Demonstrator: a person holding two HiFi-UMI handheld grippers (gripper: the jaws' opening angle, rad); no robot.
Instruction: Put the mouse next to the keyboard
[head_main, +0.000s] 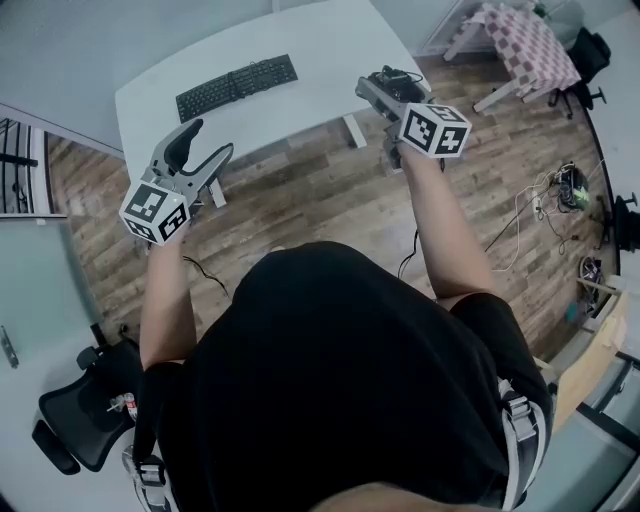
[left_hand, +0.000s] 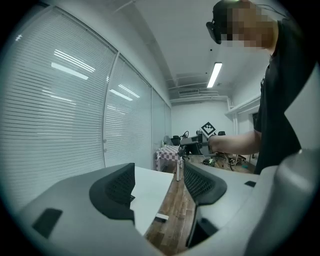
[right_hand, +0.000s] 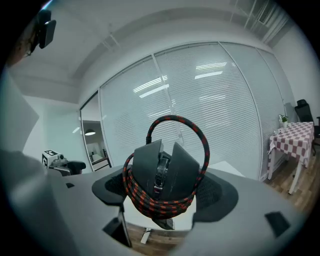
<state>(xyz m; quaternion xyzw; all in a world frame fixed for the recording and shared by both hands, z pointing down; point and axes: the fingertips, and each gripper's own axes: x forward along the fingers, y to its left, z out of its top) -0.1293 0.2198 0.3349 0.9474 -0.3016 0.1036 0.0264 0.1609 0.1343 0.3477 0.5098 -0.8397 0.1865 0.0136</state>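
Observation:
A black mouse (right_hand: 165, 172), wrapped in its red-and-black braided cable, sits between the jaws of my right gripper (right_hand: 164, 192), which is shut on it. In the head view that gripper (head_main: 388, 88) hovers off the right end of the white desk (head_main: 330, 50), above the wood floor. The black keyboard (head_main: 237, 87) lies on the desk's left half. My left gripper (head_main: 200, 145) is open and empty, held at the desk's near left edge; its jaws (left_hand: 157, 187) stand apart with desk and floor showing between them.
A checkered table (head_main: 525, 45) stands at the far right. Loose cables and gear (head_main: 570, 185) lie on the wood floor at right. A black office chair (head_main: 85, 415) is behind me at lower left. Glass walls with blinds (left_hand: 65, 110) line the room.

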